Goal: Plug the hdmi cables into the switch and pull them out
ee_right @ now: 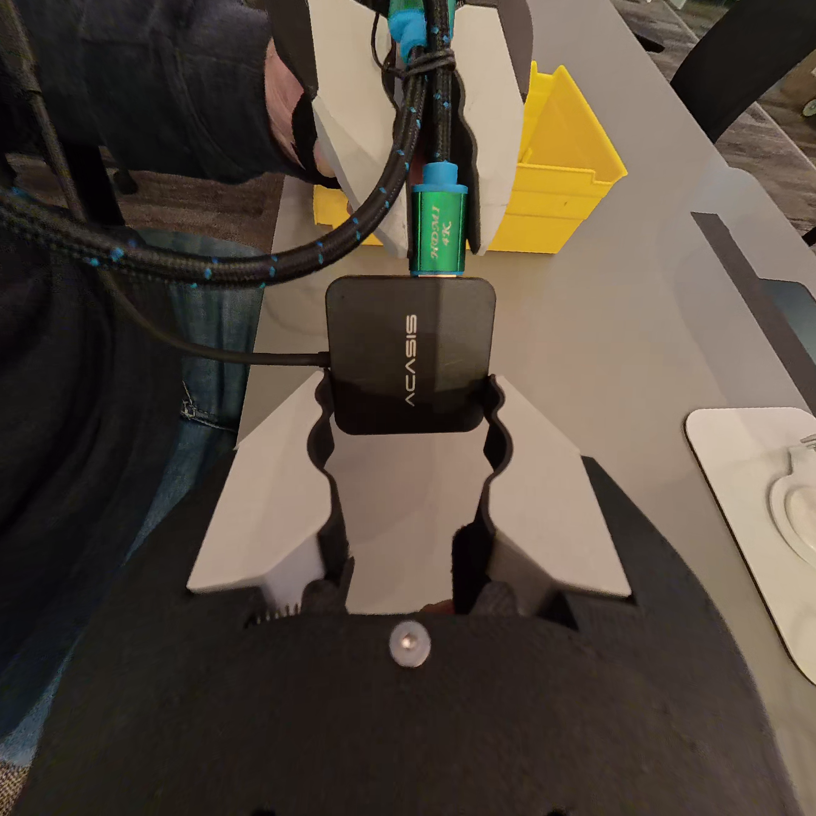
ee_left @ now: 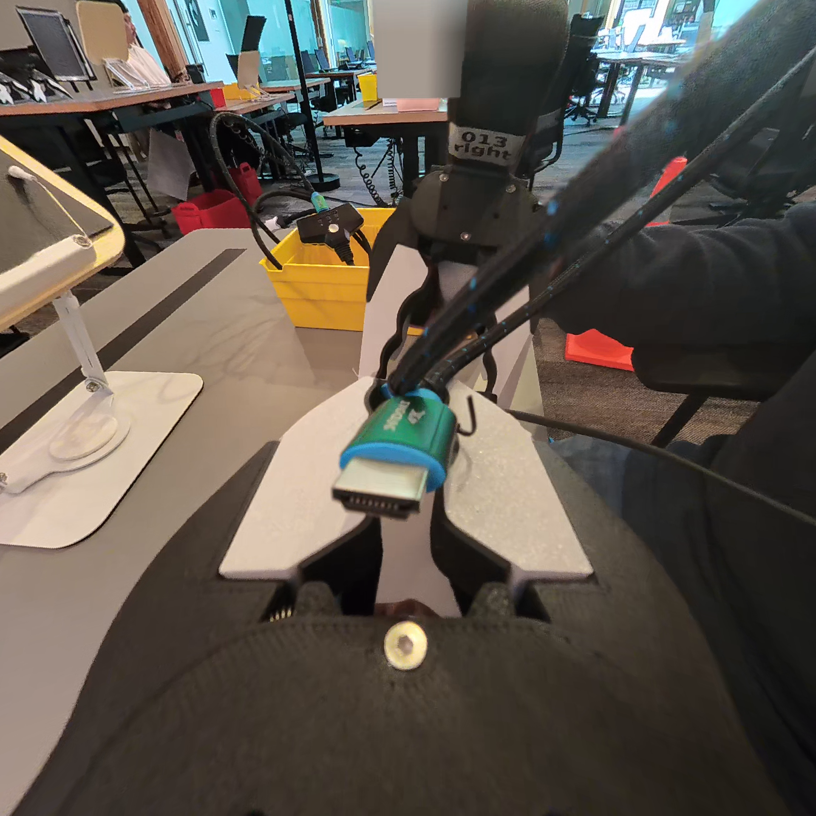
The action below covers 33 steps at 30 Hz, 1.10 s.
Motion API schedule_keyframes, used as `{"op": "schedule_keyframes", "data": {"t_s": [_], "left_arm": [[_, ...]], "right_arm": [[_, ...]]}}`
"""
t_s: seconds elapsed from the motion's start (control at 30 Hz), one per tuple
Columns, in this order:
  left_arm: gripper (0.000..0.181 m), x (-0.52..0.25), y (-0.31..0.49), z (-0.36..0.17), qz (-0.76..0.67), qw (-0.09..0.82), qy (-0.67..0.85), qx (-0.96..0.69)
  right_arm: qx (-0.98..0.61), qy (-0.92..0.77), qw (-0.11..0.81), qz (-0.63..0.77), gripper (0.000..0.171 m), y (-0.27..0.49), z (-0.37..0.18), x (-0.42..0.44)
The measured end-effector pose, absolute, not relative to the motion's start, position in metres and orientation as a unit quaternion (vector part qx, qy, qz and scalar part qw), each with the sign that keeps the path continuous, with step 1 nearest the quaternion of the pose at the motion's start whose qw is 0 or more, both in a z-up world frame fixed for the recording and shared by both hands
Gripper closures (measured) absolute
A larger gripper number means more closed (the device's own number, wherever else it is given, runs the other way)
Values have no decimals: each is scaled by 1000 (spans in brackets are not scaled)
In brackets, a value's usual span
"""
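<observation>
The right gripper [ee_right: 408, 384] is partly closed, its two fingertips pinching the near end of the black switch [ee_right: 397, 335] from either side, and the switch lies flat between them over the grey table [ee_right: 596, 331], near its edge; whether it touches the tabletop cannot be told. A green plug [ee_right: 437, 229] with a blue collar sits seated in the far side of the switch, and a thin black lead [ee_right: 265, 358] leaves the switch's side towards the person's lap. The left gripper [ee_left: 413, 388] faces the right one from across the switch. Its white fingers are drawn nearly together on the braided black cable [ee_right: 221, 265] just behind that plug, and the fingertips flank the plug itself. The cable is folded and tied into a bundle that passes between those fingers. Its other end, a free plug [ee_left: 397, 441], lies on top of the left gripper with its bare metal tip pointing back at the camera. A bare hand [ee_right: 287, 110] in a dark sleeve holds the left gripper. Behind the grippers a yellow bin [ee_right: 565, 176] stands on the table, holding a second switch [ee_left: 329, 225] with cables attached. A white stand [ee_left: 110, 441] rests on the table well apart from the grippers.
</observation>
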<state>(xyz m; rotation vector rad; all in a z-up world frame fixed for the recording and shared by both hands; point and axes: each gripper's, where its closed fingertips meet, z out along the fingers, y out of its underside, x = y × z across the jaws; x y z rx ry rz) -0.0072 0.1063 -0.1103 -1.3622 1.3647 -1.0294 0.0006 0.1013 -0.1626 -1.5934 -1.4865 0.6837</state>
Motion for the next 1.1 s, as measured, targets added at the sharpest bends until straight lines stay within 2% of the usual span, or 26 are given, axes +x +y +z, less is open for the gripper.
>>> {"op": "schedule_keyframes", "data": {"t_s": [0.73,1.1], "left_arm": [[146,-22,133,-108,-446,457,495,-590],[140,-32,152,-105,-435,476,451,-617]], "right_arm": [[-660,-536,476,226,105,125,-130,32],[-700,-458,523,161,105,148,-90,94]]}}
